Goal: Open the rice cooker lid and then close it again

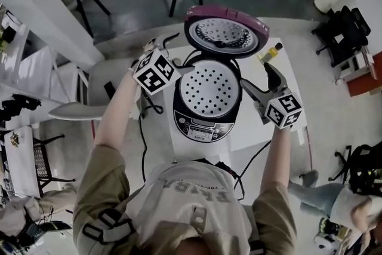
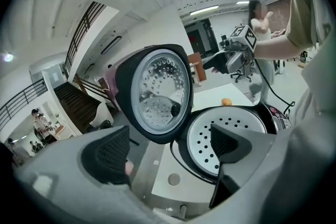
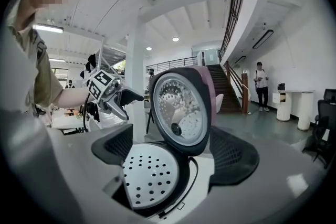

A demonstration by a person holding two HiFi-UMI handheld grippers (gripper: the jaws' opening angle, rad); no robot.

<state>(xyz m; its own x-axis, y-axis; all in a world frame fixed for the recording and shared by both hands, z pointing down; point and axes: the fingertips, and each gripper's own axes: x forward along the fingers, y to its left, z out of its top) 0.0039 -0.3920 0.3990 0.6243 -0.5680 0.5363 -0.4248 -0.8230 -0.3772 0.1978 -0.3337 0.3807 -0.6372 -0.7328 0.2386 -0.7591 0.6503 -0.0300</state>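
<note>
Rice cooker open on the table, both claws empty: only the closing seems left to do.

The rice cooker sits mid-table right in front of me, its purple-backed lid standing up on the far hinge, with the perforated steam plate showing in the pot. My left gripper hovers beside the lid's left edge and my right gripper by the cooker's right side; each has its jaws spread wide with nothing between the pads. I judge the lid stiff, light and probably sprung at the hinge, so pinching it is pointless. I'd push on the smooth outer shell near its free top rim, not the shiny inner plate, and press down until it latches. The body may skid on the slick tabletop.
</note>
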